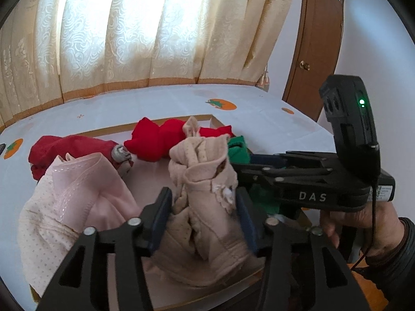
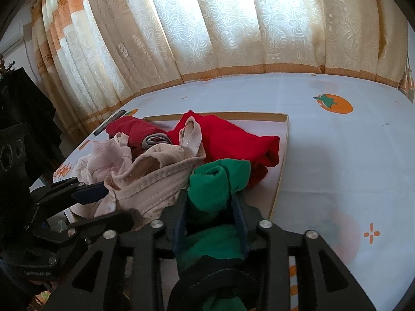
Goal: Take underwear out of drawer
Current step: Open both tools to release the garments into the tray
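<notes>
Bed, spread with a white sheet (image 2: 337,155) printed with orange persimmons, running back to the curtained far edge. Bears a shallow drawer (image 2: 259,116) with a pale floor and a wood-coloured rim, set toward the near left part, far rim roughly parallel to the far edge. At the drawer's left rim, a dark red garment (image 1: 52,147) and a pale pink dotted garment (image 1: 52,207), both spilling onto the sheet. Beside the left edge, a slim dark object (image 2: 110,121), lying flat.

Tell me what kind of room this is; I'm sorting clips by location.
Probably a bedroom: a bed sheet printed with orange fruit, full-length patterned curtains over a bright window, and a wooden door beside them. Underwear lies piled on the sheet.
</notes>
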Demonstrator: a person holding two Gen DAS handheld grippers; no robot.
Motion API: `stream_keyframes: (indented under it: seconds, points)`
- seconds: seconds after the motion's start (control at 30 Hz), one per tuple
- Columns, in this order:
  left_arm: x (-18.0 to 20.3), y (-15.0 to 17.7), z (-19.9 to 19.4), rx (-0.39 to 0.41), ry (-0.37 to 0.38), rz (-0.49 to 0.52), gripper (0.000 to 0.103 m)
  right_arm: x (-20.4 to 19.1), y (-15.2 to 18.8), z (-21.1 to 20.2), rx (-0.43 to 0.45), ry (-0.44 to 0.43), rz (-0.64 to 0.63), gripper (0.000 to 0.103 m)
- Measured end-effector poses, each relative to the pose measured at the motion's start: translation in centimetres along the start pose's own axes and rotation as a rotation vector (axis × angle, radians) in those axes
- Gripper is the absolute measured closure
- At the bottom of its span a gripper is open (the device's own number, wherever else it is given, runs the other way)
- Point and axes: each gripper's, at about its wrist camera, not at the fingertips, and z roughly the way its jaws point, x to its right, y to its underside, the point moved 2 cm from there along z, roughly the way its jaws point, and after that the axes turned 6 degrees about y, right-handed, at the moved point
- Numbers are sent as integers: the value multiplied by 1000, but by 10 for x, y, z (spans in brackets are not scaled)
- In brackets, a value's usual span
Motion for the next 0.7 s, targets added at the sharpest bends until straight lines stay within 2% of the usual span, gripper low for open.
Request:
stream_keyframes:
  seconds: [0.03,0.13,0.57,0.7]
  points:
    - [1,0,-1,3,-6,1,43,0,0,0,1,3,-1,59]
    - [4,2,-5,17,-10,15,42,-1,1,-2,7,12,-6,54]
    - [30,1,-37,119,-50,118,37,-7,7,-27,41,14,-12,44]
    - [38,2,-49,149,-68,141,30,-15,14,-44,53,-9,-30,38]
